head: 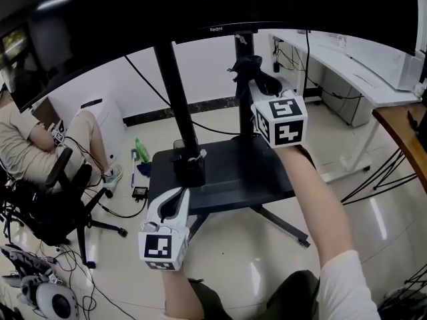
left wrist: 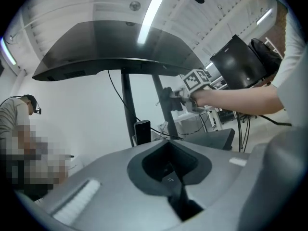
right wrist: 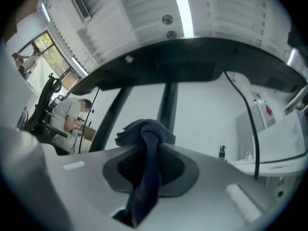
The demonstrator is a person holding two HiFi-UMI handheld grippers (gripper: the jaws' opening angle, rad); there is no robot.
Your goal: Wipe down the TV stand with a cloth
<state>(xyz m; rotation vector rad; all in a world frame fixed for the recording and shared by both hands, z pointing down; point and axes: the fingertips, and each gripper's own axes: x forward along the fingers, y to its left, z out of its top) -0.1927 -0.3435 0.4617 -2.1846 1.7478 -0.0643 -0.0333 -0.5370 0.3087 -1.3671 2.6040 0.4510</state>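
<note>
Far left, a seated person (head: 27, 135) sits slumped in a black chair (head: 60, 205), and a green bottle (head: 141, 151) lies on the floor just past them. Now the left gripper (head: 179, 195) comes into frame, low and near the front left corner of the TV stand (head: 227, 172). Its own view shows it pressed closed with nothing pinched in it (left wrist: 173, 177). It hangs over the stand's dark base plate, by the slanted pole (head: 177, 99) that runs up under the big black screen (head: 167, 12).

Across the plate we go, and it's bare and matte.

Up and to the right is the right gripper (head: 263, 85), arm stretched out well above the base. That's where the cloth (head: 248, 64) is: a dark blue rag clamped between the closed jaws of the right gripper (right wrist: 149, 177). The cloth (right wrist: 147, 143) bunches into a knot above the tips and trails down through the slot. It's held right beside the upright rear pole (head: 241, 45); whether it actually touches the metal, I can't call.

Far right, a white bench (head: 347, 59) runs along the wall, well apart from the stand.
</note>
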